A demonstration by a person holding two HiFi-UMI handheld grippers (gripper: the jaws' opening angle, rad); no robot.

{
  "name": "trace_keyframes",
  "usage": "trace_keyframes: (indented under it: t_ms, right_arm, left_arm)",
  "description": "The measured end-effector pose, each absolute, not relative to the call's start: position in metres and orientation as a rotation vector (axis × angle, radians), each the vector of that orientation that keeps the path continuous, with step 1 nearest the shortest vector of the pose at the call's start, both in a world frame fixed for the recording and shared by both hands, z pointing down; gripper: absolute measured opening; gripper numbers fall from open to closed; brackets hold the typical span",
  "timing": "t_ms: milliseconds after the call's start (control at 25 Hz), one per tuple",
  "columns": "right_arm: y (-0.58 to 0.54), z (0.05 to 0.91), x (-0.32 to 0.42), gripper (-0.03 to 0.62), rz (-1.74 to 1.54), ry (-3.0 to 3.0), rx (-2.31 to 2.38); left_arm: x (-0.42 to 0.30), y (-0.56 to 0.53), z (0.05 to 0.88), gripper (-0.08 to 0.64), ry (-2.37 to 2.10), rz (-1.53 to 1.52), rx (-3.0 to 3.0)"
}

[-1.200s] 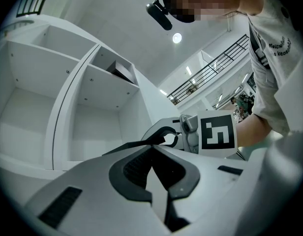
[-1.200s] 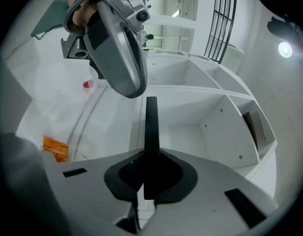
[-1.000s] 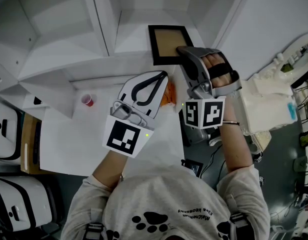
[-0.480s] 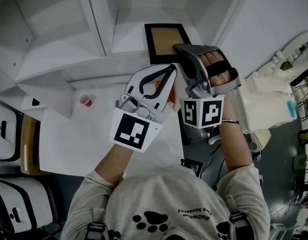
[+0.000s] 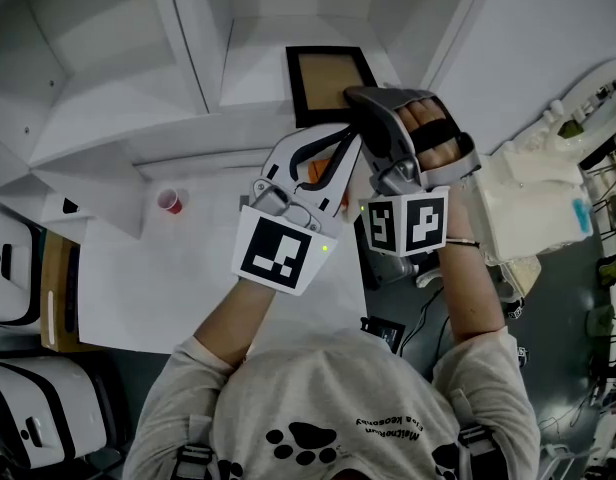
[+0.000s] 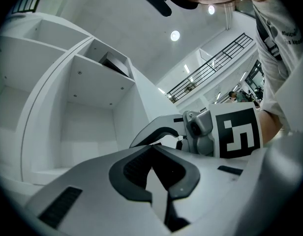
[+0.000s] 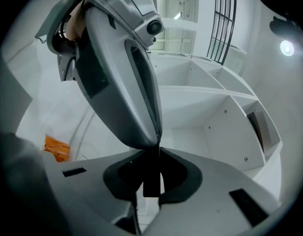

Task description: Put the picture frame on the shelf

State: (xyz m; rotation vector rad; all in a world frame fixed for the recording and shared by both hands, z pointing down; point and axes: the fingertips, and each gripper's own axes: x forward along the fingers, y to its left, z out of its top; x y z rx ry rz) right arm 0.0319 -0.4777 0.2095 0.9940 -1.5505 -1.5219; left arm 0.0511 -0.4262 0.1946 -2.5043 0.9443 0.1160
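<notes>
The picture frame (image 5: pixel 328 80) is at the front of a bay of the white shelf (image 5: pixel 193 48). My right gripper (image 5: pixel 356 98) pinches its near right edge between almost-closed jaws. My left gripper (image 5: pixel 343 140), jaws together and empty, hovers just beside it.

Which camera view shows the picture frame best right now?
Head view: the picture frame shows most of its face, one corner in the right gripper. Right gripper view gives only its dark edge between the fingers; left gripper view, nothing clear of it.
</notes>
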Motion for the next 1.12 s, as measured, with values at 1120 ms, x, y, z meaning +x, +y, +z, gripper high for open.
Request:
trace_keyframes:
  t_ms: [1120]
  right_arm:
    - [-0.445, 0.21, 0.053, 0.14, -1.386, -1.642, 1.084]
  left_arm:
    - [0.05, -0.463, 0.2, 0.018, 1.071, 0.081, -2.551]
